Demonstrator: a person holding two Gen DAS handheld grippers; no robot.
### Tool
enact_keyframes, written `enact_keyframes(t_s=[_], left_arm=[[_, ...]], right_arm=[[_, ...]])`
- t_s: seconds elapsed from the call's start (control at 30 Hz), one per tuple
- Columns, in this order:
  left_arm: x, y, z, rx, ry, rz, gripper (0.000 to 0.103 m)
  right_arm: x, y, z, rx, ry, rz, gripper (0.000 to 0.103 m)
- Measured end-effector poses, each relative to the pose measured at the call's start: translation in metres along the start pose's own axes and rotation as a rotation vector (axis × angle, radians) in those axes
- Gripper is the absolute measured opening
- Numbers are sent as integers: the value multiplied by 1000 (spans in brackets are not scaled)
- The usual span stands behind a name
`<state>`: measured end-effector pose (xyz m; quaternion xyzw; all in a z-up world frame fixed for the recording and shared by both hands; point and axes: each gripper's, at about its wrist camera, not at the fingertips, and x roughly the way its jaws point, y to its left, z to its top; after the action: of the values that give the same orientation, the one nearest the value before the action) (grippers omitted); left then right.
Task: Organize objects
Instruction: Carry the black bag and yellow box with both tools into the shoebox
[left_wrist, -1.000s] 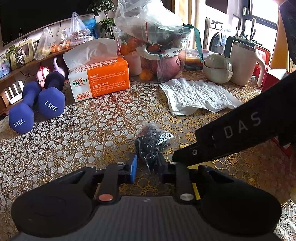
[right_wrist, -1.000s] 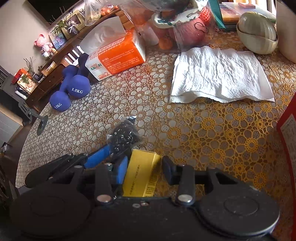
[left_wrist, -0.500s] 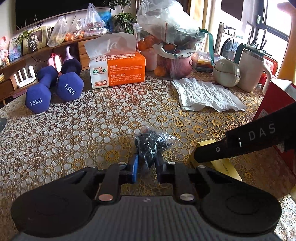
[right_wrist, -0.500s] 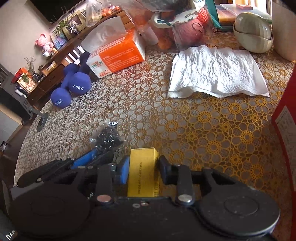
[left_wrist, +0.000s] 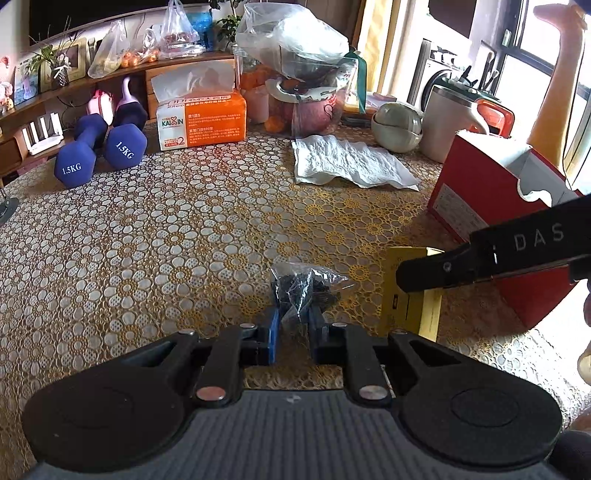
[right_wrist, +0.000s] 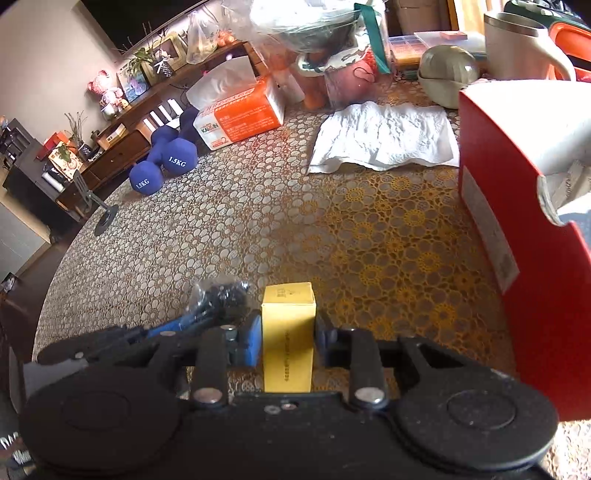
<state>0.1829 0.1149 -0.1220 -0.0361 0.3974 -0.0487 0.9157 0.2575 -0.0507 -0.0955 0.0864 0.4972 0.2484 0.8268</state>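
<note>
Cluttered table (left_wrist: 155, 236) with lace cloth, red box (right_wrist: 517, 206) at its right edge. Left gripper (left_wrist: 292, 325) clamps small bag of dark bits (left_wrist: 306, 286); right gripper (right_wrist: 288, 338), jaws just closing, pinches yellow box (right_wrist: 288, 325). Keep both grips firm, lift clear, then carry toward the red box.

Round table (left_wrist: 155, 229) under gold floral lace cloth, sunlit on right part. Behind it low wooden sideboard (right_wrist: 122, 144) along pale wall (right_wrist: 48, 55), holding picture frames (left_wrist: 74, 62), potted plants (right_wrist: 147, 59), plastic bags (left_wrist: 110, 55). Dark panel (left_wrist: 110, 14) above sideboard. Bright window (left_wrist: 535, 40) at right, yellow curtain (left_wrist: 376, 40) beside it. Washing machine (left_wrist: 439, 81) near window. Daylight strong.
</note>
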Motion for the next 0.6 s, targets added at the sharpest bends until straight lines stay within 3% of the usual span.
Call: enact_keyframes(t_s=[0.43,0.6], left_arm=[[-51,-39,15,54,-58,-34,7],[-51,-43,12,84,-32,-42,8]], right_arm=[[-75,-24,-4,-2,-95,17,28],[-111,-41,2,-14,-136,1,28]])
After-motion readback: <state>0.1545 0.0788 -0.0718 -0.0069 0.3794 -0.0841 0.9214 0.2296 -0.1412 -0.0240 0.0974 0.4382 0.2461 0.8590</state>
